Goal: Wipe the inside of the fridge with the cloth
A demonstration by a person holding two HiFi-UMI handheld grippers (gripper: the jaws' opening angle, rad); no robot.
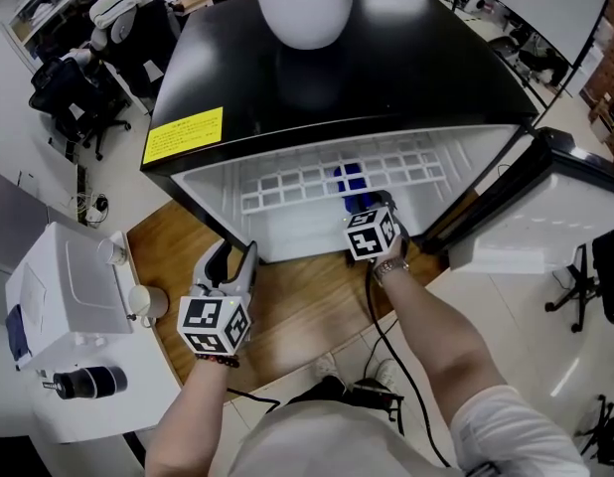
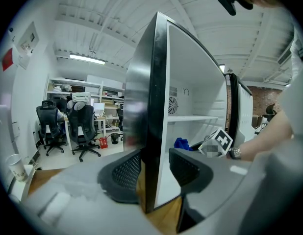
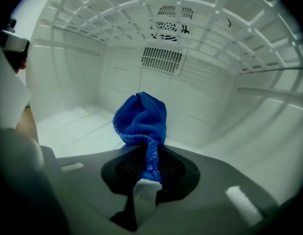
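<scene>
Bright ceiling strip light (image 2: 86,58); soft shadows; strong fisheye bending, dark corners; nearest parts blurred.

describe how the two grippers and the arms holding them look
The left gripper and right gripper are grey with black mesh-textured tongs, each carrying a white cube of black square markers. A black cable runs from the right one. Forearms are bare, with a wristwatch on the right and a short white sleeve.

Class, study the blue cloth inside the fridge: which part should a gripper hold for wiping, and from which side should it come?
Grip the narrow gathered tail of the blue cloth, coming in through the fridge's open front. The right gripper is shut there, so the bulky bunched end sticks out ahead of the jaws, free to rub the walls.
</scene>
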